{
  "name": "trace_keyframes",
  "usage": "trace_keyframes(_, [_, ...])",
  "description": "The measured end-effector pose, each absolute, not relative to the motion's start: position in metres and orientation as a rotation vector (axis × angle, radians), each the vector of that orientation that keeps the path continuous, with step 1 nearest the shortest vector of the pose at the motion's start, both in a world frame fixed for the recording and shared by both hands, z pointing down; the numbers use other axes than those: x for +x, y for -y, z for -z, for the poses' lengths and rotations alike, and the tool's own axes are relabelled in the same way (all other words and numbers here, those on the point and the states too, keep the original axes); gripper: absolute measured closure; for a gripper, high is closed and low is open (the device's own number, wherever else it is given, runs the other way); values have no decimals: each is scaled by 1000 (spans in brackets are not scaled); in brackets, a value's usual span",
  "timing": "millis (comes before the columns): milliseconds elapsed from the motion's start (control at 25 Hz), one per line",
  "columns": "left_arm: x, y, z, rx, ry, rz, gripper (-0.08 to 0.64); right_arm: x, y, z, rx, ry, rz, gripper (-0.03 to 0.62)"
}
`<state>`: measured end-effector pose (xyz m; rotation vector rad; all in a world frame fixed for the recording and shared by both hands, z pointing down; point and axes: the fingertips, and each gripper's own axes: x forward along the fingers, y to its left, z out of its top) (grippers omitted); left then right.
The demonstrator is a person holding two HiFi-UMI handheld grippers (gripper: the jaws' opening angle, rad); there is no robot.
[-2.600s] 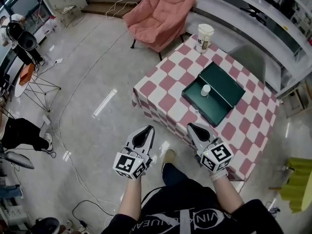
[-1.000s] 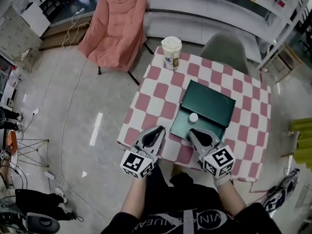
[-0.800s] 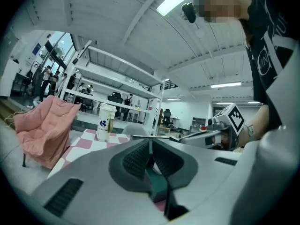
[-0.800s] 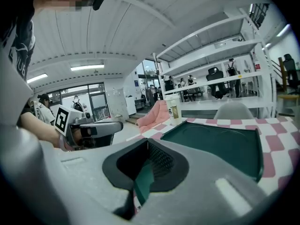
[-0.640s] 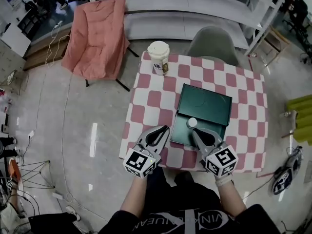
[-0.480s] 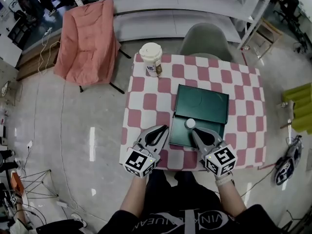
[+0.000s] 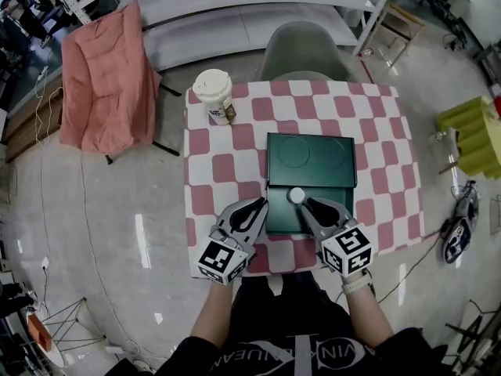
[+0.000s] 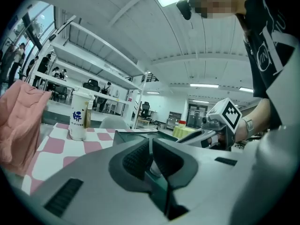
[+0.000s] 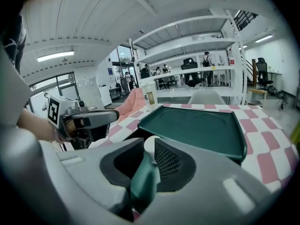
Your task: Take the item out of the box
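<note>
A dark green box (image 7: 291,218) lies open on the checked table (image 7: 215,171), its lid (image 7: 310,159) folded flat behind it. A small white round item (image 7: 296,196) sits in the box near its back wall. My right gripper (image 7: 311,205) hovers over the box's near right part, tips just right of the item. Its jaws are opening, with the item (image 9: 149,146) seen just beyond the narrow gap and nothing pressed between the pads. My left gripper (image 7: 254,205) is shut and empty at the box's near left edge. The right gripper (image 9: 149,139) points at the lid (image 9: 197,130).
A lidded paper cup (image 7: 213,94) stands at the table's far left corner. A grey chair (image 7: 301,49) is pushed in at the far side. A pink armchair (image 7: 102,77) stands on the floor to the left. White shelving runs behind.
The table has come from far off to directly below me. Both grippers now reach over the near edge of the box, the right one beside the white item, its jaws slightly parted.
</note>
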<state>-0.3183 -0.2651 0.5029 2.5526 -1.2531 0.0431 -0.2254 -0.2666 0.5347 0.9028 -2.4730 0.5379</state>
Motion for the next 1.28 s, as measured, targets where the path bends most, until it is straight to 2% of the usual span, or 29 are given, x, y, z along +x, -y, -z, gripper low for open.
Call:
trace_keyframes(520, [-320,273,-509,2562,1197,-34,534,-236,276,-568,884,2288,-585,400])
trace_keyframes(1280, [-331,273,-523,2504,1233,-6,534,-248,291,-590,880,2215,-599,396])
